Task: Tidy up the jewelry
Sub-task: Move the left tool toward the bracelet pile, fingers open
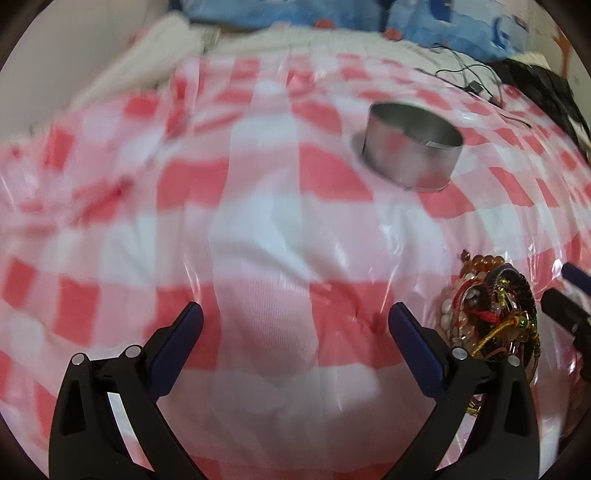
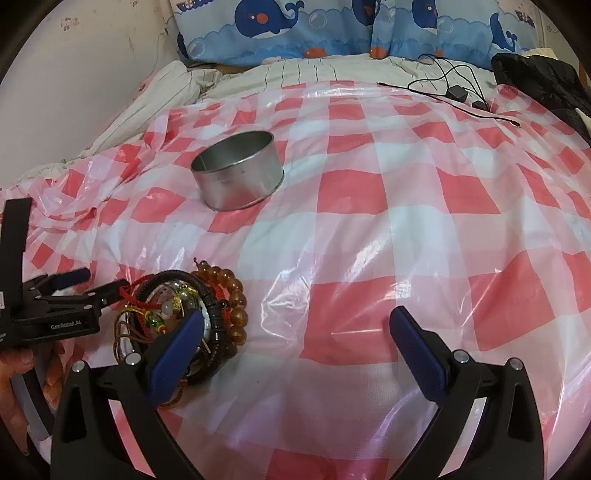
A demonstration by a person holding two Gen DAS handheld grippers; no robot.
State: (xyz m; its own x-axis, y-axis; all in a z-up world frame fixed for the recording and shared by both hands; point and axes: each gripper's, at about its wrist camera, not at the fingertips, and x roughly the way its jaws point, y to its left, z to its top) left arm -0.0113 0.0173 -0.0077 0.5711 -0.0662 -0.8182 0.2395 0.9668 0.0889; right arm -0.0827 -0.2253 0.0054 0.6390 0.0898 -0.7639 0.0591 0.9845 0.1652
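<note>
A tangled pile of bracelets and bead strings (image 2: 192,314) lies on the red-and-white checked plastic sheet (image 2: 369,240); the left wrist view shows it low on the right (image 1: 491,314). A round metal tin (image 2: 238,170), open and apparently empty, stands farther back; in the left wrist view it is at the upper right (image 1: 410,147). My left gripper (image 1: 295,321) is open and empty, just left of the pile; the right wrist view shows it at the left edge (image 2: 96,284). My right gripper (image 2: 295,325) is open and empty, its left finger over the pile's near side.
The sheet covers a bed. Whale-print pillows (image 2: 332,29) lie at the back, black cables with a small adapter (image 2: 458,92) and dark clothing (image 2: 546,85) at the back right. A wall (image 2: 92,74) runs along the left.
</note>
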